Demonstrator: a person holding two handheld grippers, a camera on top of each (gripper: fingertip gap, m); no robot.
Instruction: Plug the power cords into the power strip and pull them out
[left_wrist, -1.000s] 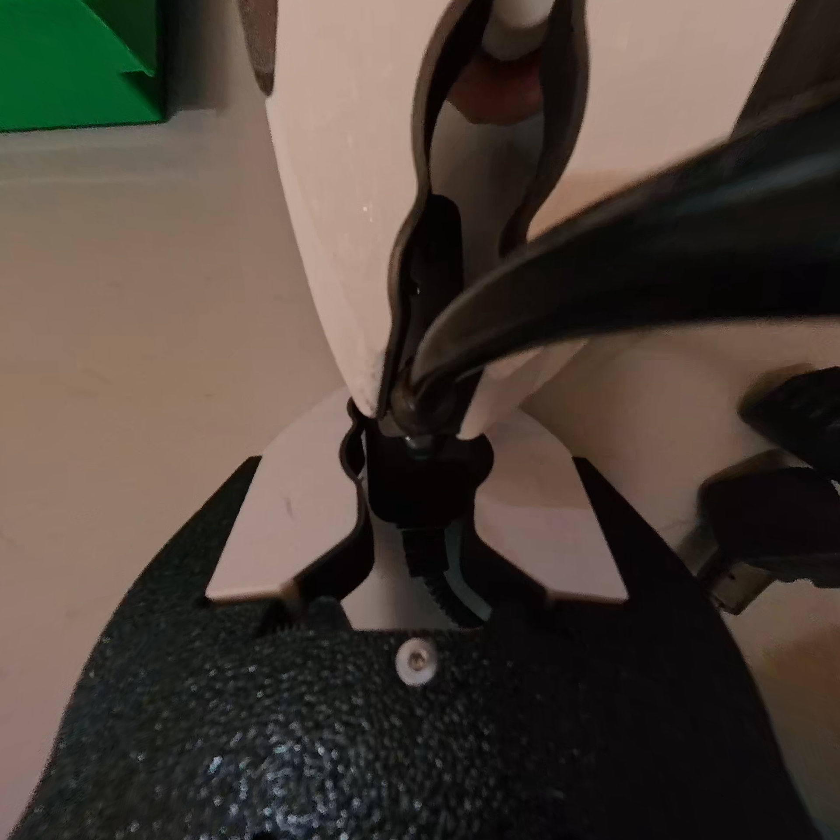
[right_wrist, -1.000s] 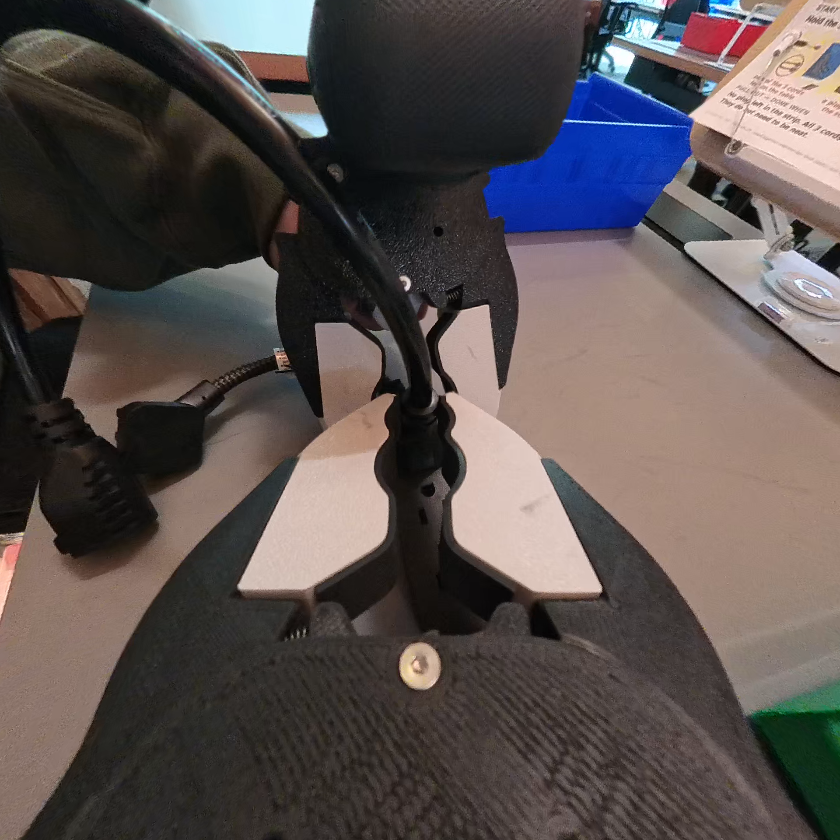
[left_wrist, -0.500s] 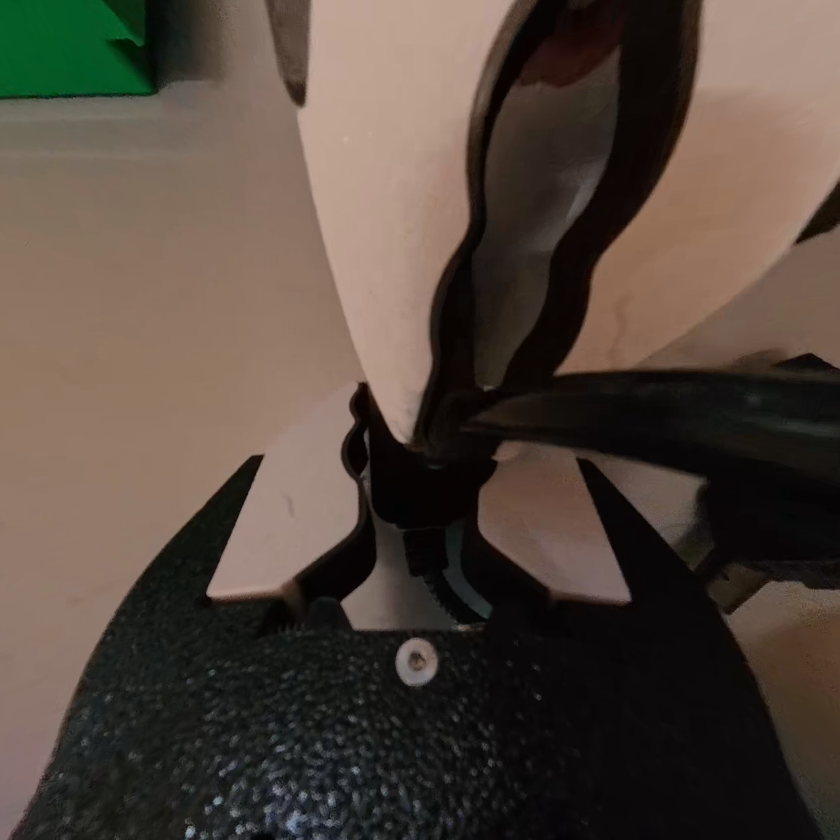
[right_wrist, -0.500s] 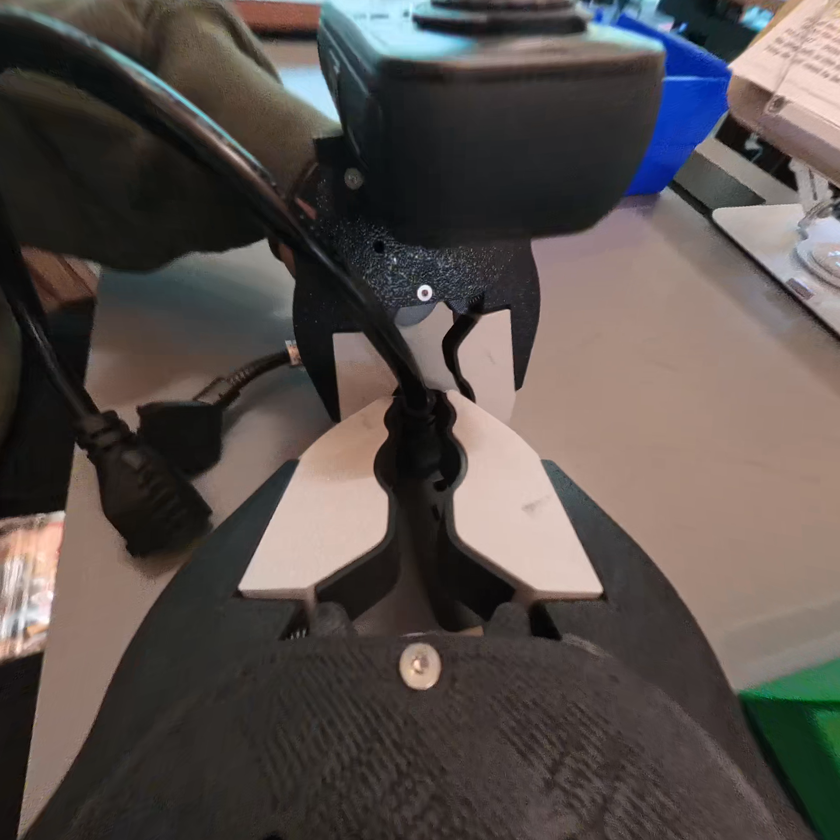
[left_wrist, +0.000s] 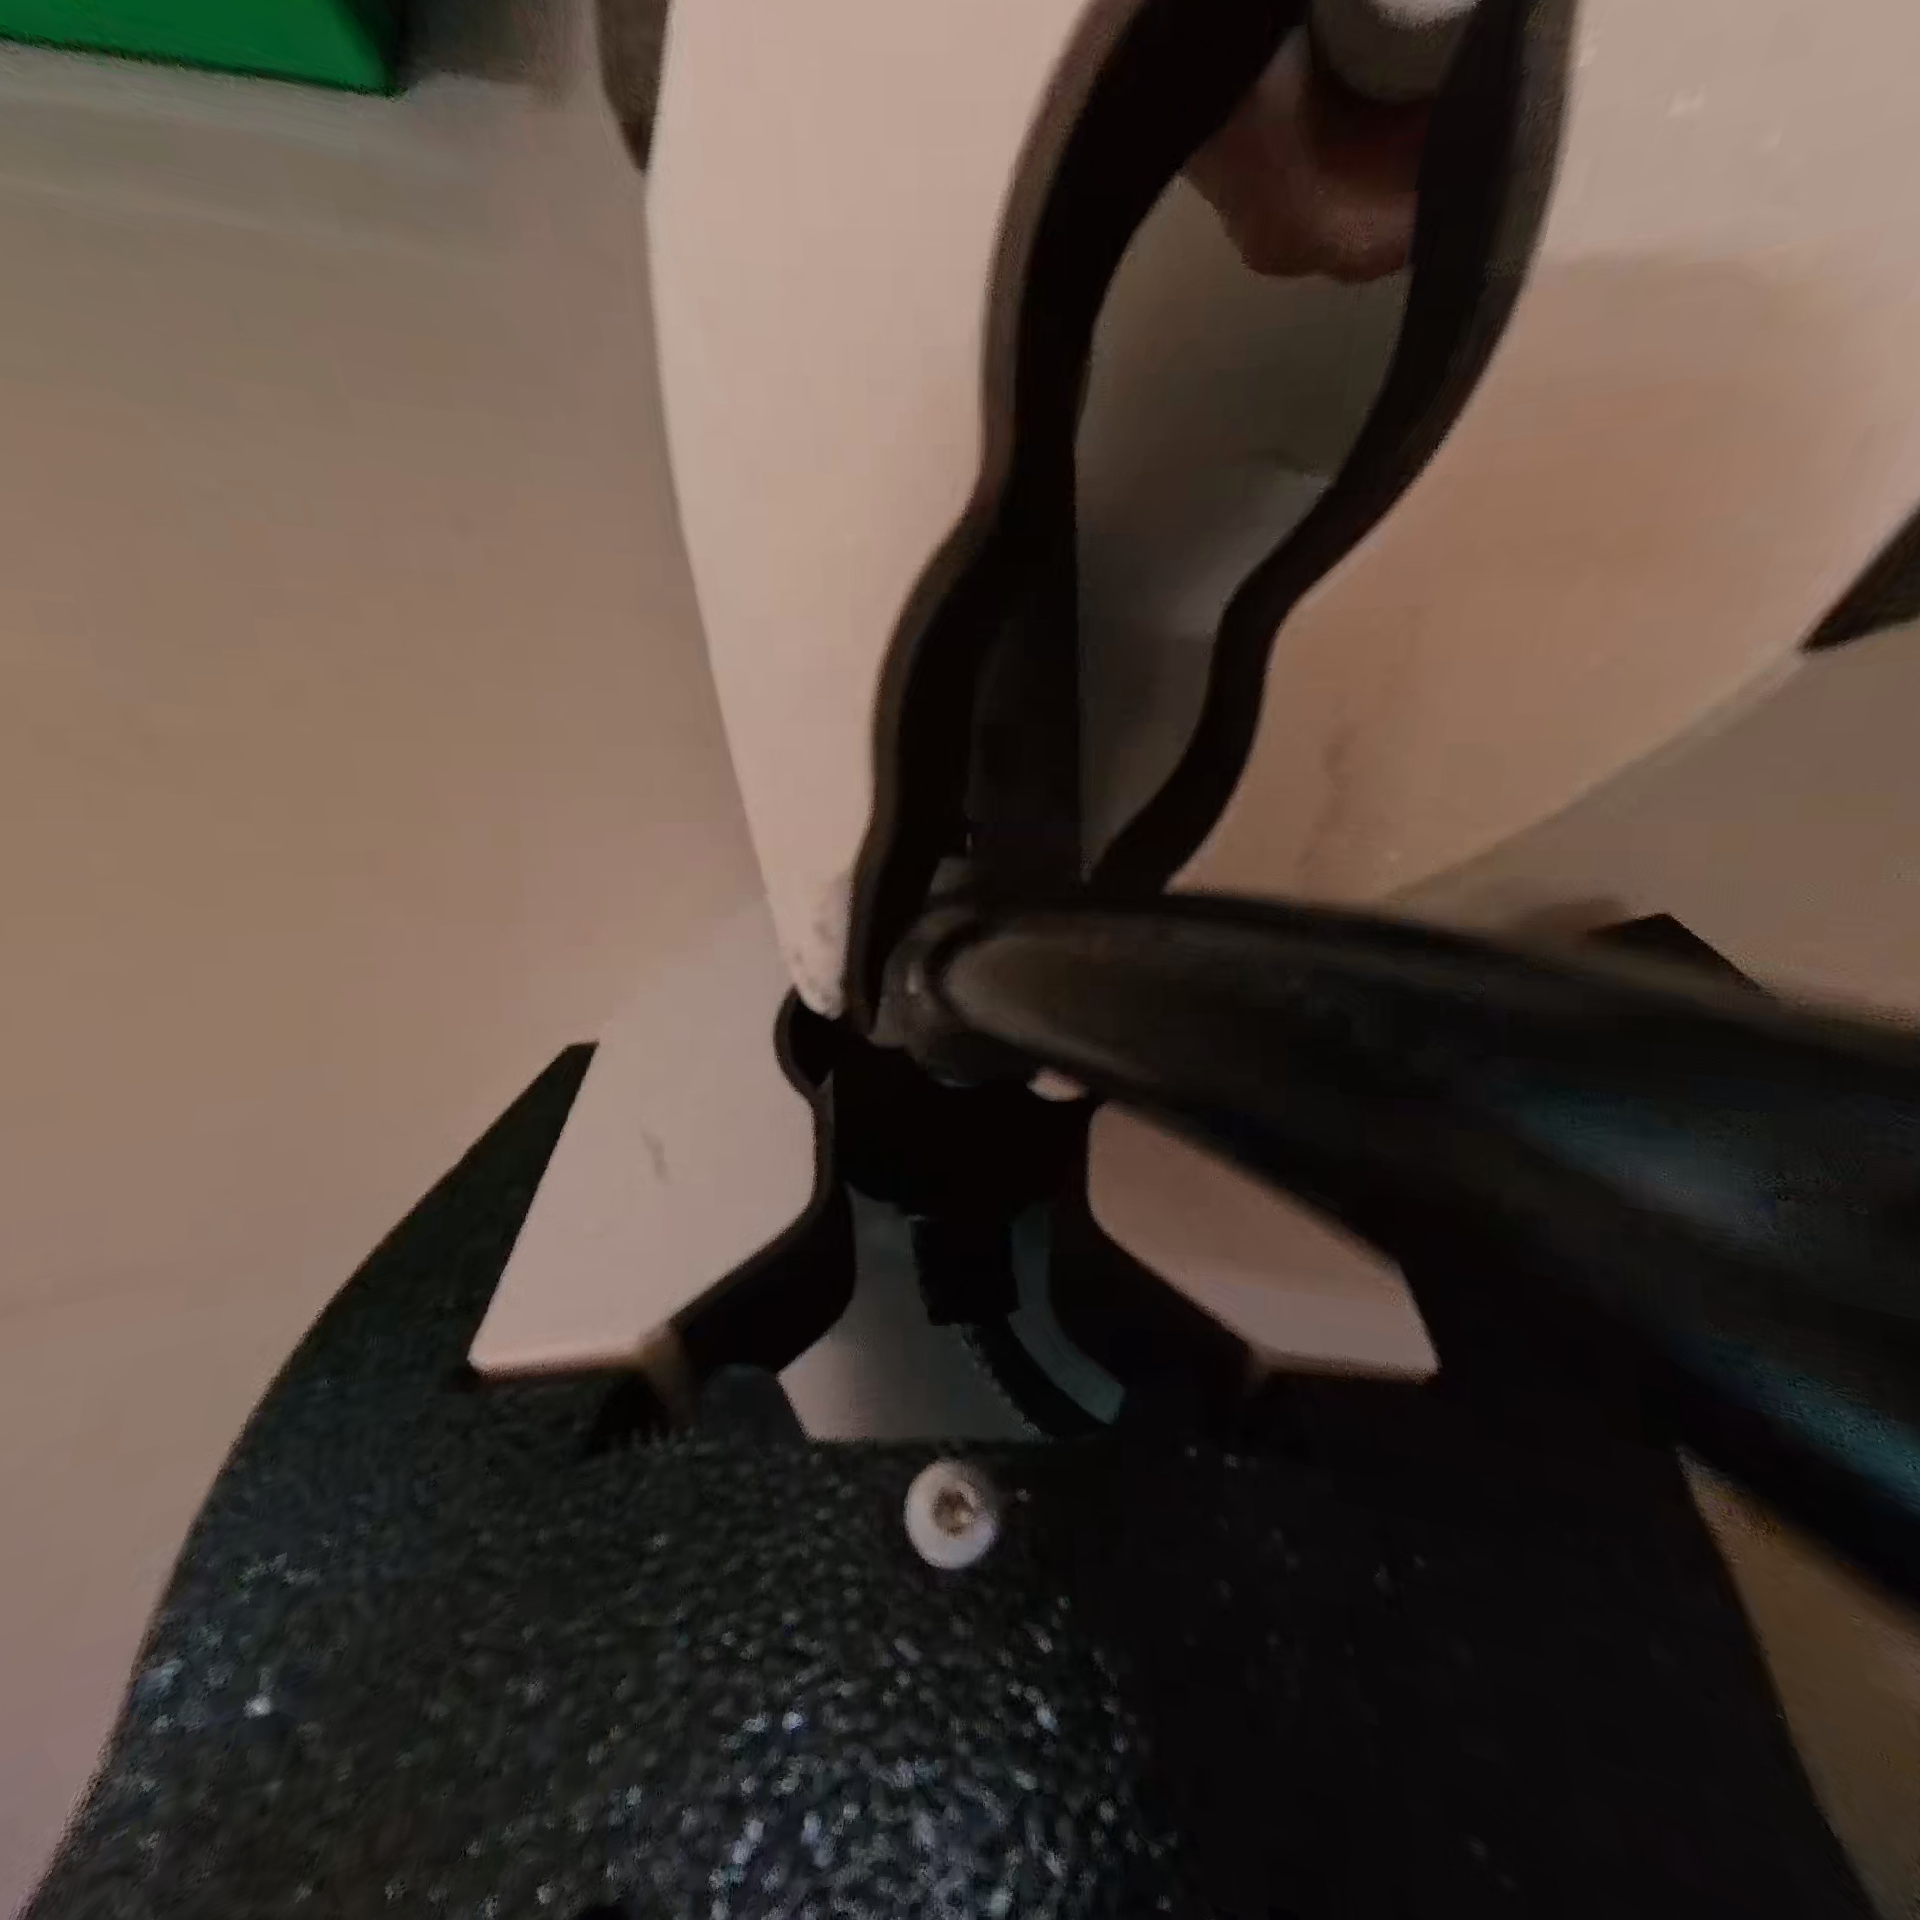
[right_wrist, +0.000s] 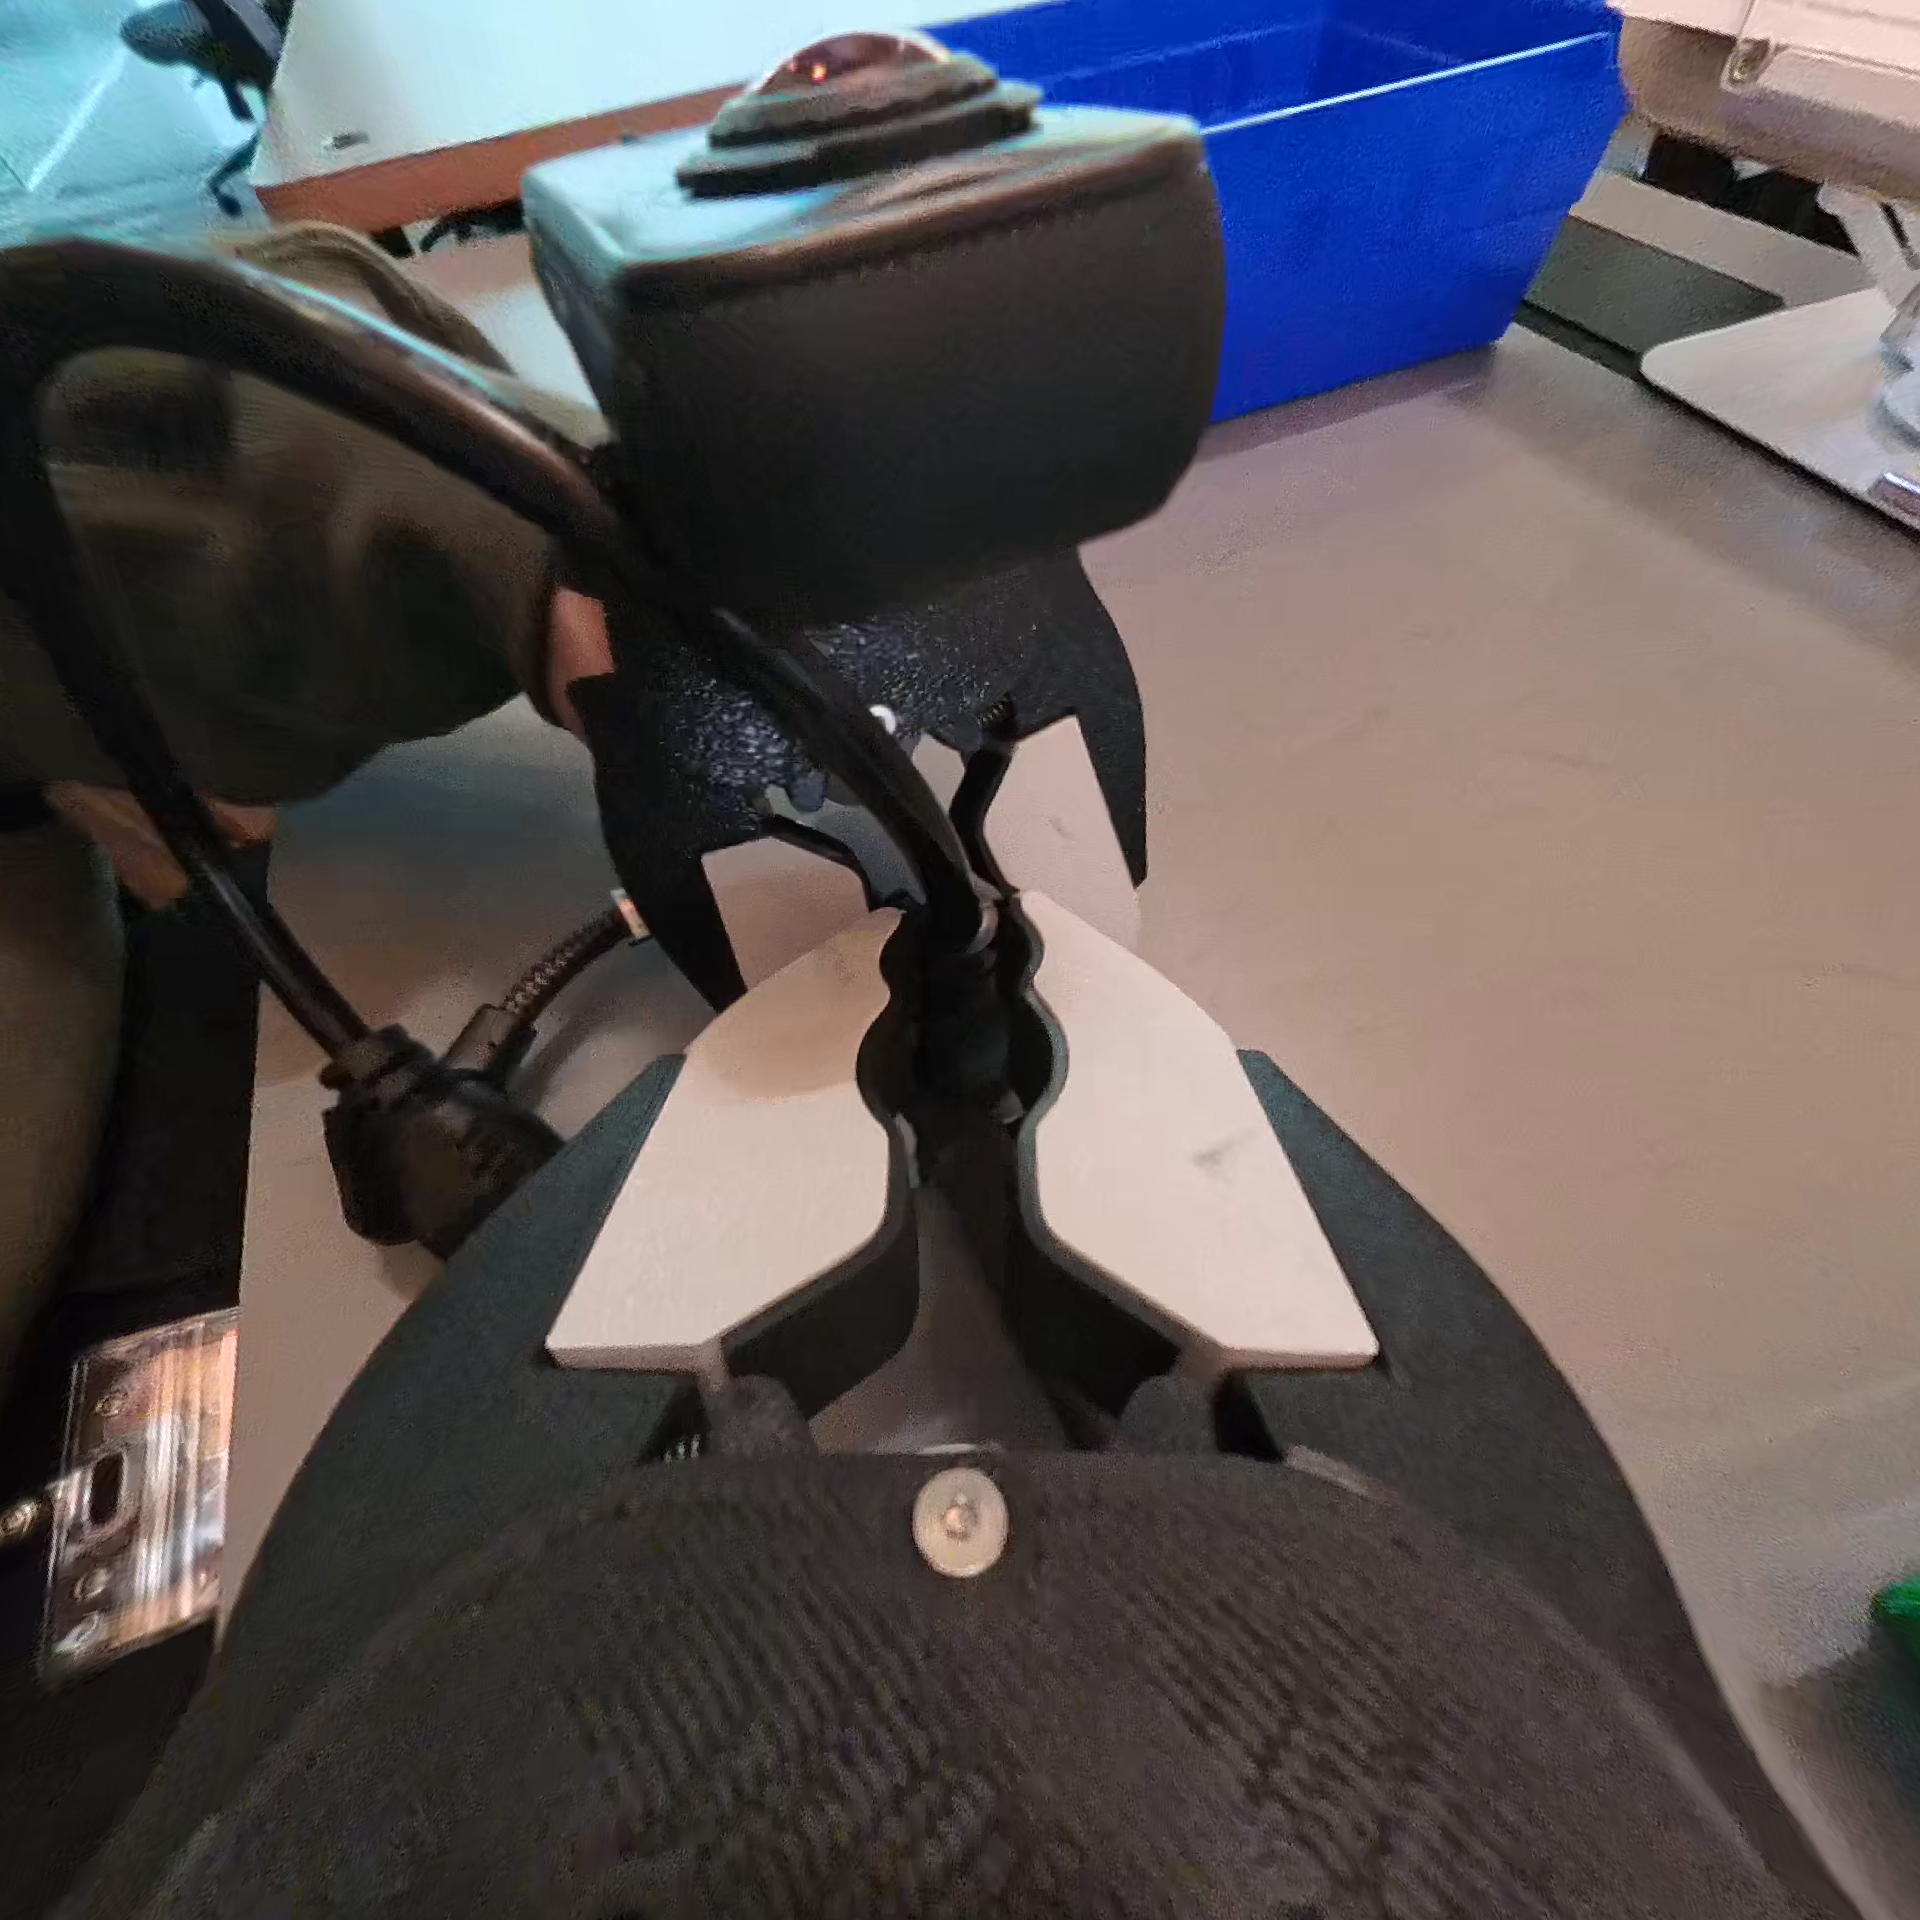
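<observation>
A black power cord (right_wrist: 312, 353) arcs from a loose black plug (right_wrist: 416, 1153) on the grey table (right_wrist: 1455, 831) up to where both grippers meet tip to tip. My right gripper (right_wrist: 961, 935) is shut on the cord's black end piece. My left gripper (right_wrist: 935, 883) faces it from behind, under its camera housing, and is shut on the same cord end. In the left wrist view the left gripper (left_wrist: 935, 1049) pinches a black ribbed piece, the right gripper's white fingers (left_wrist: 810, 520) come down from above, and the cord (left_wrist: 1455, 1122) runs off right. No power strip is in view.
A braided cable with a small connector (right_wrist: 561, 966) lies beside the loose plug. A blue bin (right_wrist: 1382, 177) stands at the back, a white stand base (right_wrist: 1787, 384) at right, a green object (right_wrist: 1896, 1600) at lower right. A person's sleeve (right_wrist: 260, 623) is at left. The grippers' ends are close to 7 centimeters from one another.
The left gripper has tilted so its camera housing now shows from above. The cord has swung across the left wrist view. The loose plug sits closer to my right gripper. Both grips stay shut.
</observation>
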